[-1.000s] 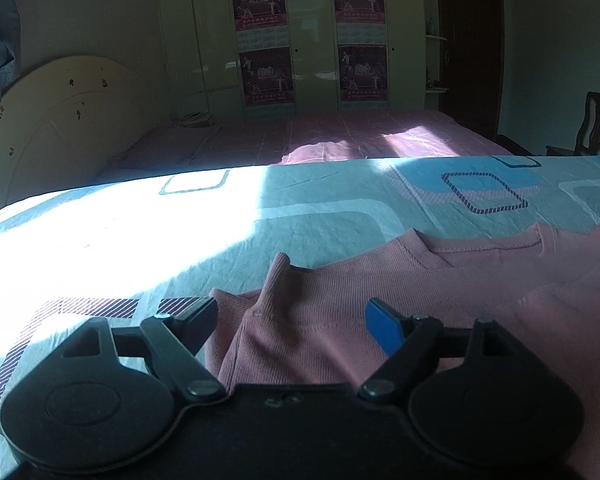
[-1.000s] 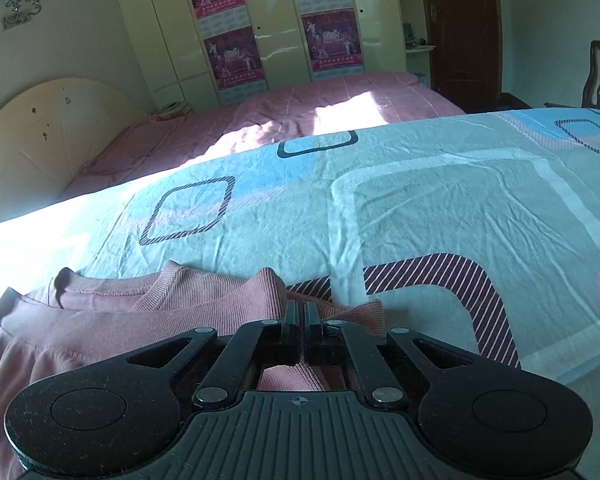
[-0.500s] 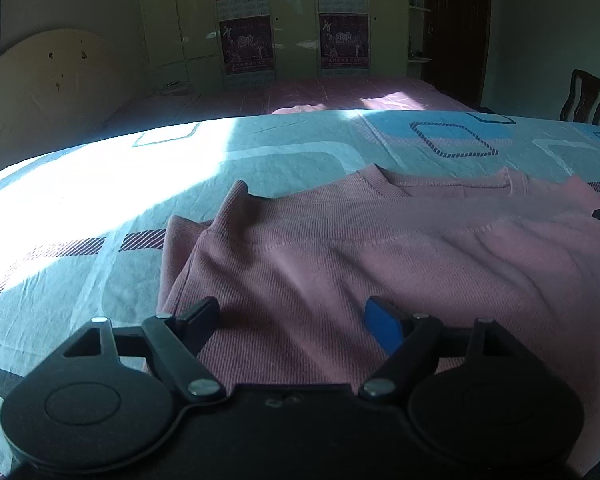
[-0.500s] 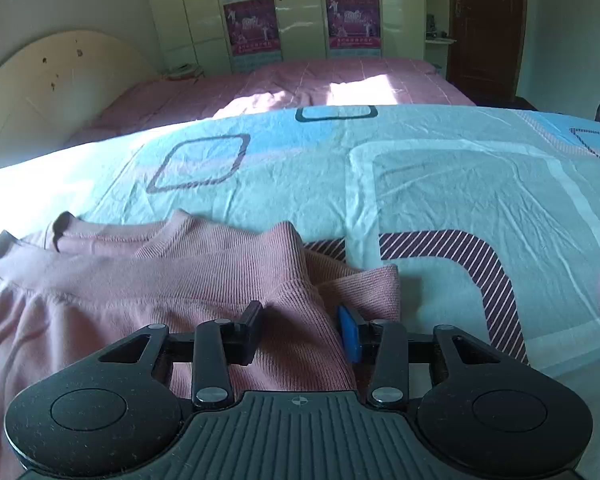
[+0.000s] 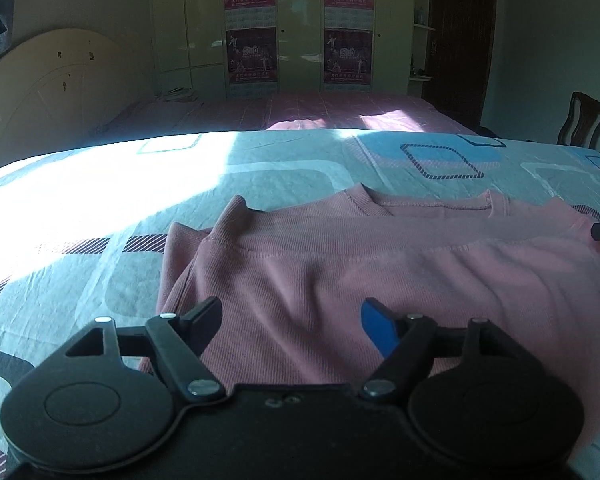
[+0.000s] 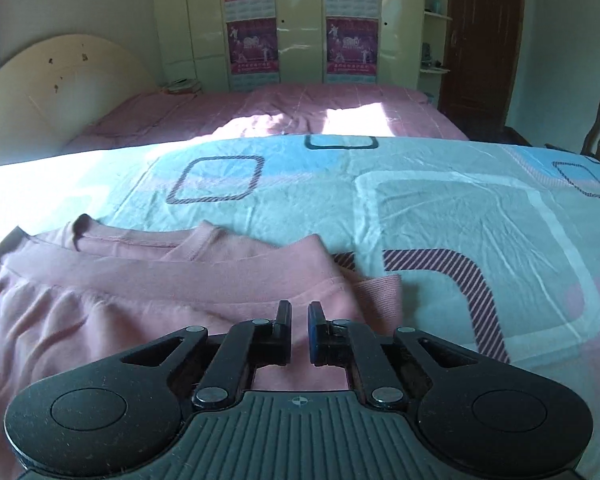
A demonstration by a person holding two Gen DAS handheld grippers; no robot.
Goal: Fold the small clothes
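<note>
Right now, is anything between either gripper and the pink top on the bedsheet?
Nothing visible. The pink top lies folded on the bedsheet, directly beneath the open left gripper and the nearly closed right gripper.

The pink sweater [image 5: 380,280] runs off the left-wrist view's right edge, and its near hem is hidden behind the left gripper [image 5: 292,320]. In the right-wrist view it is cut at the left edge. The wardrobe posters [image 6: 252,44] are too small to read. A chair [image 5: 582,120] is clipped at the frame's edge.
</note>
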